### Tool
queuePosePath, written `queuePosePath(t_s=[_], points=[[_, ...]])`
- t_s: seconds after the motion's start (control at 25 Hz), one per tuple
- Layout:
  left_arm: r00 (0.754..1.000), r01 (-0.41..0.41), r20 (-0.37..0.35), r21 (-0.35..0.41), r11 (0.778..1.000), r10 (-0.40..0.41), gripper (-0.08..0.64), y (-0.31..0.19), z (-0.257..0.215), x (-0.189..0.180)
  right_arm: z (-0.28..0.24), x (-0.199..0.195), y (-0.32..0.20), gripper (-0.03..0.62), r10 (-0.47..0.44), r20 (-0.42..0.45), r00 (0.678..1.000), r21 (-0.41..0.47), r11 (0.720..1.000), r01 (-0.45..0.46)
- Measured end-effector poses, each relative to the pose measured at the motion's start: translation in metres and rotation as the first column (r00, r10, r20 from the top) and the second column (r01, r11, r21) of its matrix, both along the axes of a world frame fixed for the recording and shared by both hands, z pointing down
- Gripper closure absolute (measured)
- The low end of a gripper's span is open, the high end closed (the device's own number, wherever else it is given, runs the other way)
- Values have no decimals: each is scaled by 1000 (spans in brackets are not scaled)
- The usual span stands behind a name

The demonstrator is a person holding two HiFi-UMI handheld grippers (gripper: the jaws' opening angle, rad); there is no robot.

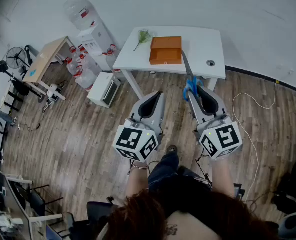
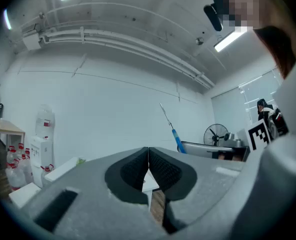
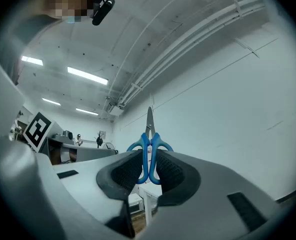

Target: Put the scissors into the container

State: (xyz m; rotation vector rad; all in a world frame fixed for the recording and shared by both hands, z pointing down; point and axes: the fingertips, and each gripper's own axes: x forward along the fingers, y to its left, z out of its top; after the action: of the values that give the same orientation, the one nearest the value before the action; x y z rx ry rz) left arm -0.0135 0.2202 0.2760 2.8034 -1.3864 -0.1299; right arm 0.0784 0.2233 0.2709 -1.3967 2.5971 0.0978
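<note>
right gripper [image 1: 192,88] held forward, clamping scissors [image 1: 187,68] by handles, blades pointing along jaws toward container [image 1: 166,50]; left gripper [image 1: 157,95] closed, empty.

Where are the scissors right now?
The scissors are clamped by their blue handles in the right gripper, at the head view's right. Their blades point toward the white table that holds the orange container.

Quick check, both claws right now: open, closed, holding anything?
Left claw: closed, nothing in it.
Right claw: closed on the scissors.
</note>
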Motion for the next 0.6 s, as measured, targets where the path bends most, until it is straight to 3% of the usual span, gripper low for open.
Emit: queuePosePath(t_s=[0.6], points=[[1000, -22, -1, 1, 1000, 22, 543, -30, 5, 11, 10, 5, -31, 511, 19, -70, 997, 19, 1000, -17]])
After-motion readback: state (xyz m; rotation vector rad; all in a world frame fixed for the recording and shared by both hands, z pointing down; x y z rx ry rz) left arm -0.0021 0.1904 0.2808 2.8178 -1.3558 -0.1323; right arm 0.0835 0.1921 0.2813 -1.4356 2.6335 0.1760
